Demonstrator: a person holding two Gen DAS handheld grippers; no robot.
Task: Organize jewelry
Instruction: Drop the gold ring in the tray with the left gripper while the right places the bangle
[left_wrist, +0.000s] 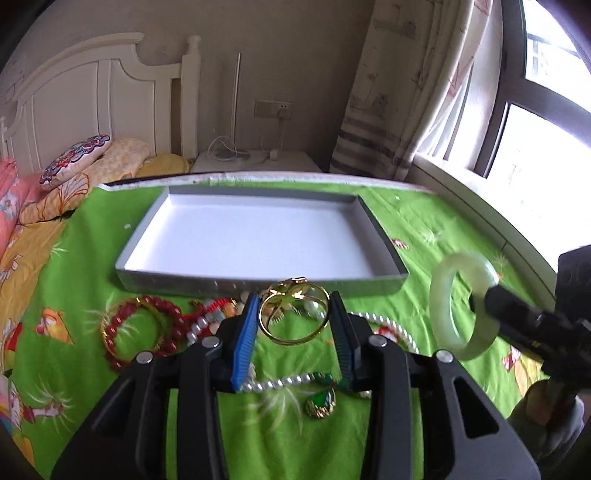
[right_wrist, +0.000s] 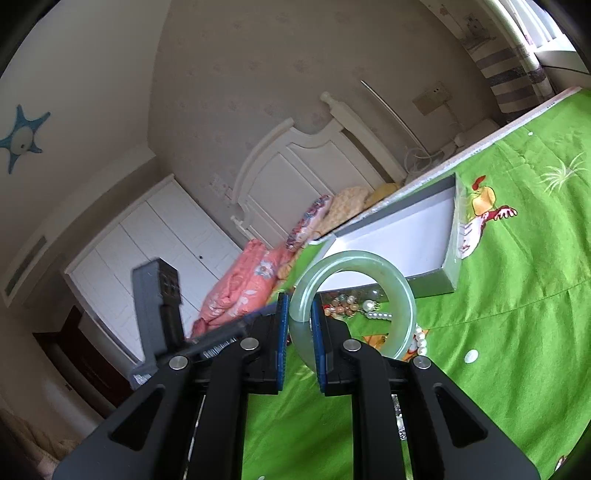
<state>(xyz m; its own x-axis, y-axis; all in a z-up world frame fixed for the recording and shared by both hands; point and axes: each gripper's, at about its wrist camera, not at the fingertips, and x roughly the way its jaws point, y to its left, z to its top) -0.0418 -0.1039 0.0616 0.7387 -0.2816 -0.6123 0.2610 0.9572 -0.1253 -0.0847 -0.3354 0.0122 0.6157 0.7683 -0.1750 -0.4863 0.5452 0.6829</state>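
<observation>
My left gripper (left_wrist: 293, 314) is shut on a gold bangle (left_wrist: 293, 315) with a flower ornament, held just above the green cloth in front of the grey tray (left_wrist: 258, 282). Under and beside it lie a red bead bracelet (left_wrist: 142, 332), a pearl necklace (left_wrist: 288, 380) and a green pendant (left_wrist: 320, 402). My right gripper (right_wrist: 299, 317) is shut on the rim of a pale green jade bangle (right_wrist: 369, 258), lifted off the cloth. That jade bangle (left_wrist: 448, 291) and the right gripper (left_wrist: 491, 295) show at the right of the left wrist view.
The white-lined tray (right_wrist: 452, 269) sits on the green cloth (left_wrist: 424, 229), with beads and pearls (right_wrist: 354, 306) before its near wall. Pillows (left_wrist: 74, 162), a white headboard and a pink quilt (right_wrist: 243, 284) lie to the left. A curtain and window (left_wrist: 535, 129) stand at the right.
</observation>
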